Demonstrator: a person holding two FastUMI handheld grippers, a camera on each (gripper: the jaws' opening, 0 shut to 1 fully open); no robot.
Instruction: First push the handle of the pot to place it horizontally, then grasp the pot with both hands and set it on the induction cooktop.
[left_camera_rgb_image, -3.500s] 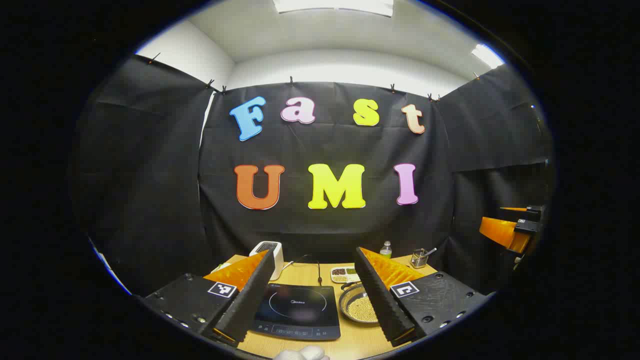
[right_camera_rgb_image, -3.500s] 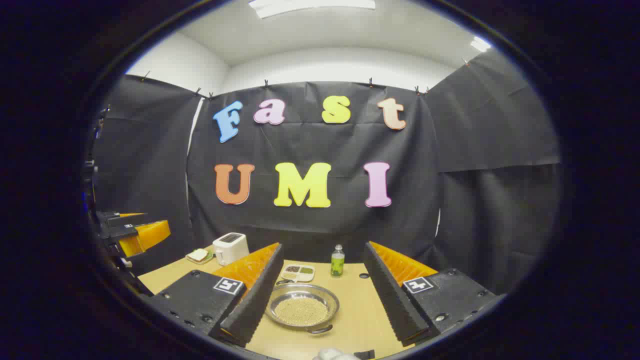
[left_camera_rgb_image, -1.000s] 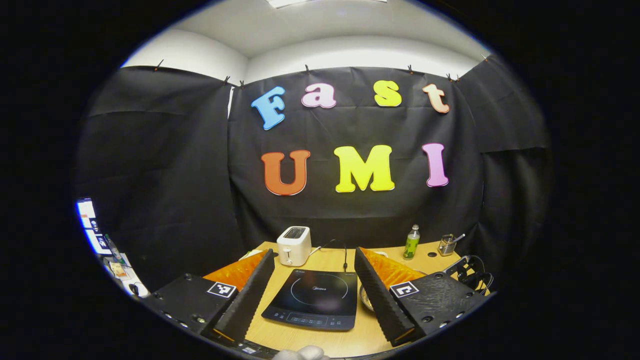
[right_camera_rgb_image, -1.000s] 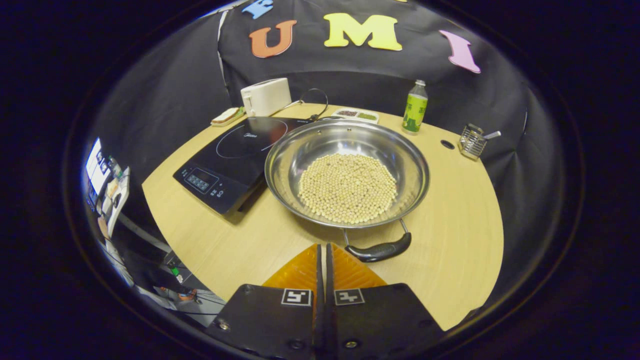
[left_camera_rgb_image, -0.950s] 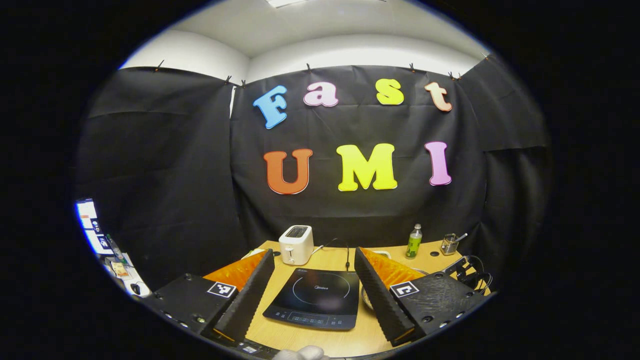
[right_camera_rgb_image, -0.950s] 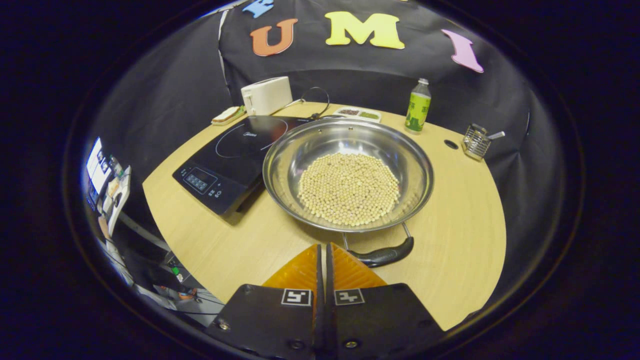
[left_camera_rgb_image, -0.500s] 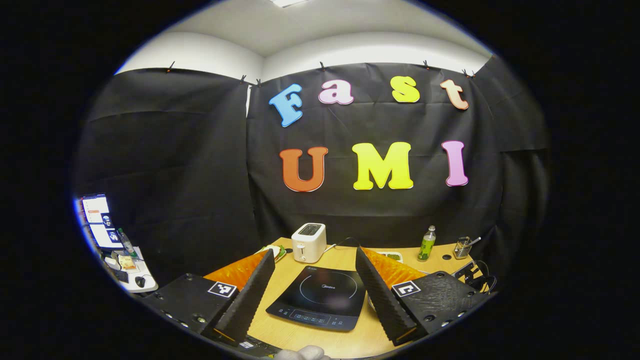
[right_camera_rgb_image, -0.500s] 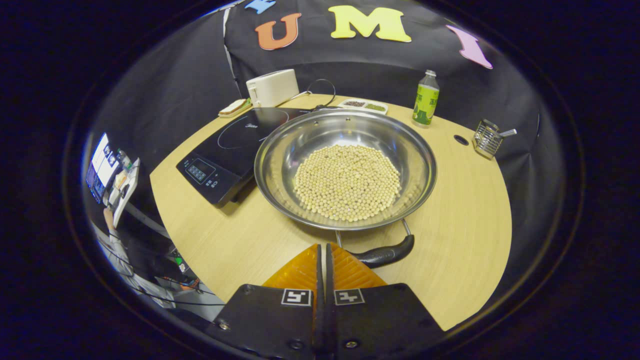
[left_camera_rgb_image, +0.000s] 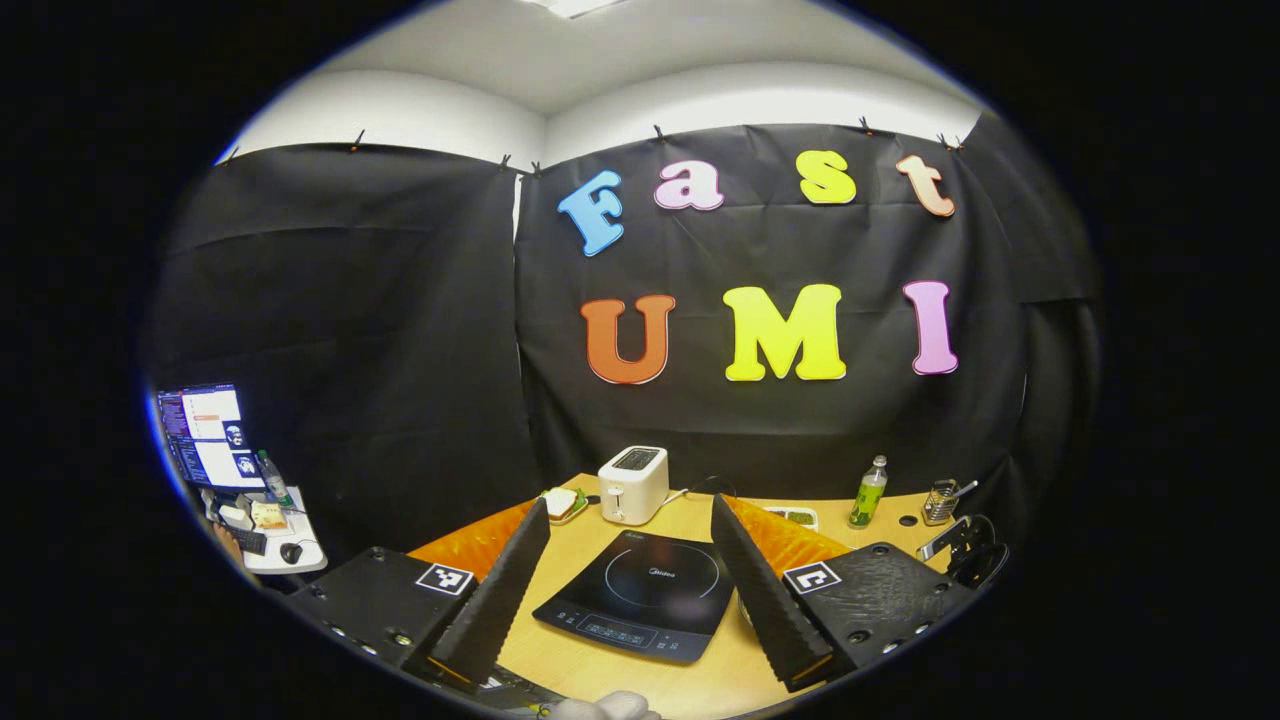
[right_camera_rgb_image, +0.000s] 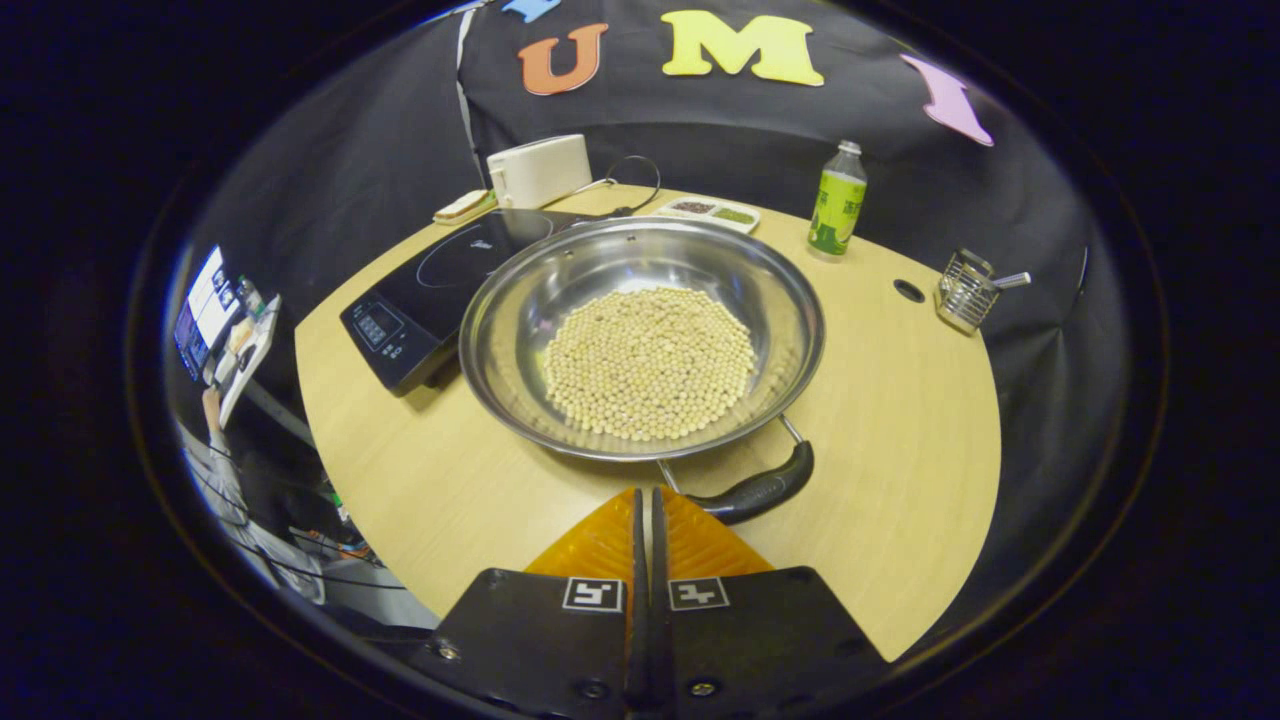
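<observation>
Right gripper view, nearest: the right gripper (right_camera_rgb_image: 645, 495) points down at the tabletop (right_camera_rgb_image: 900, 420), its fingers (right_camera_rgb_image: 600, 545) pressed together with nothing between them.
Handle: the pot's black handle (right_camera_rgb_image: 755, 490) lies just past the fingertips, slanting up to the right; whether the fingers touch it cannot be told.
Pot: a wide steel pot (right_camera_rgb_image: 640, 335) holding pale beans (right_camera_rgb_image: 650, 365) sits on the tabletop, mid-scene, its rim overlapping the cooktop's near edge.
Cooktop: the black induction cooktop (right_camera_rgb_image: 440, 280) lies to the pot's left and slightly behind, its ring bare.
Farther back: a white toaster (right_camera_rgb_image: 538, 170), a small divided tray (right_camera_rgb_image: 712, 212), a green bottle (right_camera_rgb_image: 838, 205) and a wire basket (right_camera_rgb_image: 965, 290).
Left gripper view, nearest: the left gripper (left_camera_rgb_image: 628, 590) is held level, fingers (left_camera_rgb_image: 495, 600) wide apart and empty, framing the induction cooktop (left_camera_rgb_image: 645, 595).
Farther back: toaster (left_camera_rgb_image: 632, 483), bottle (left_camera_rgb_image: 867, 495), then the booth wall.
Progress: early, by my judgement. The handle push looks under way or about to start. Squaring the handle, the two-handed grasp and the move onto the cooktop remain.
</observation>
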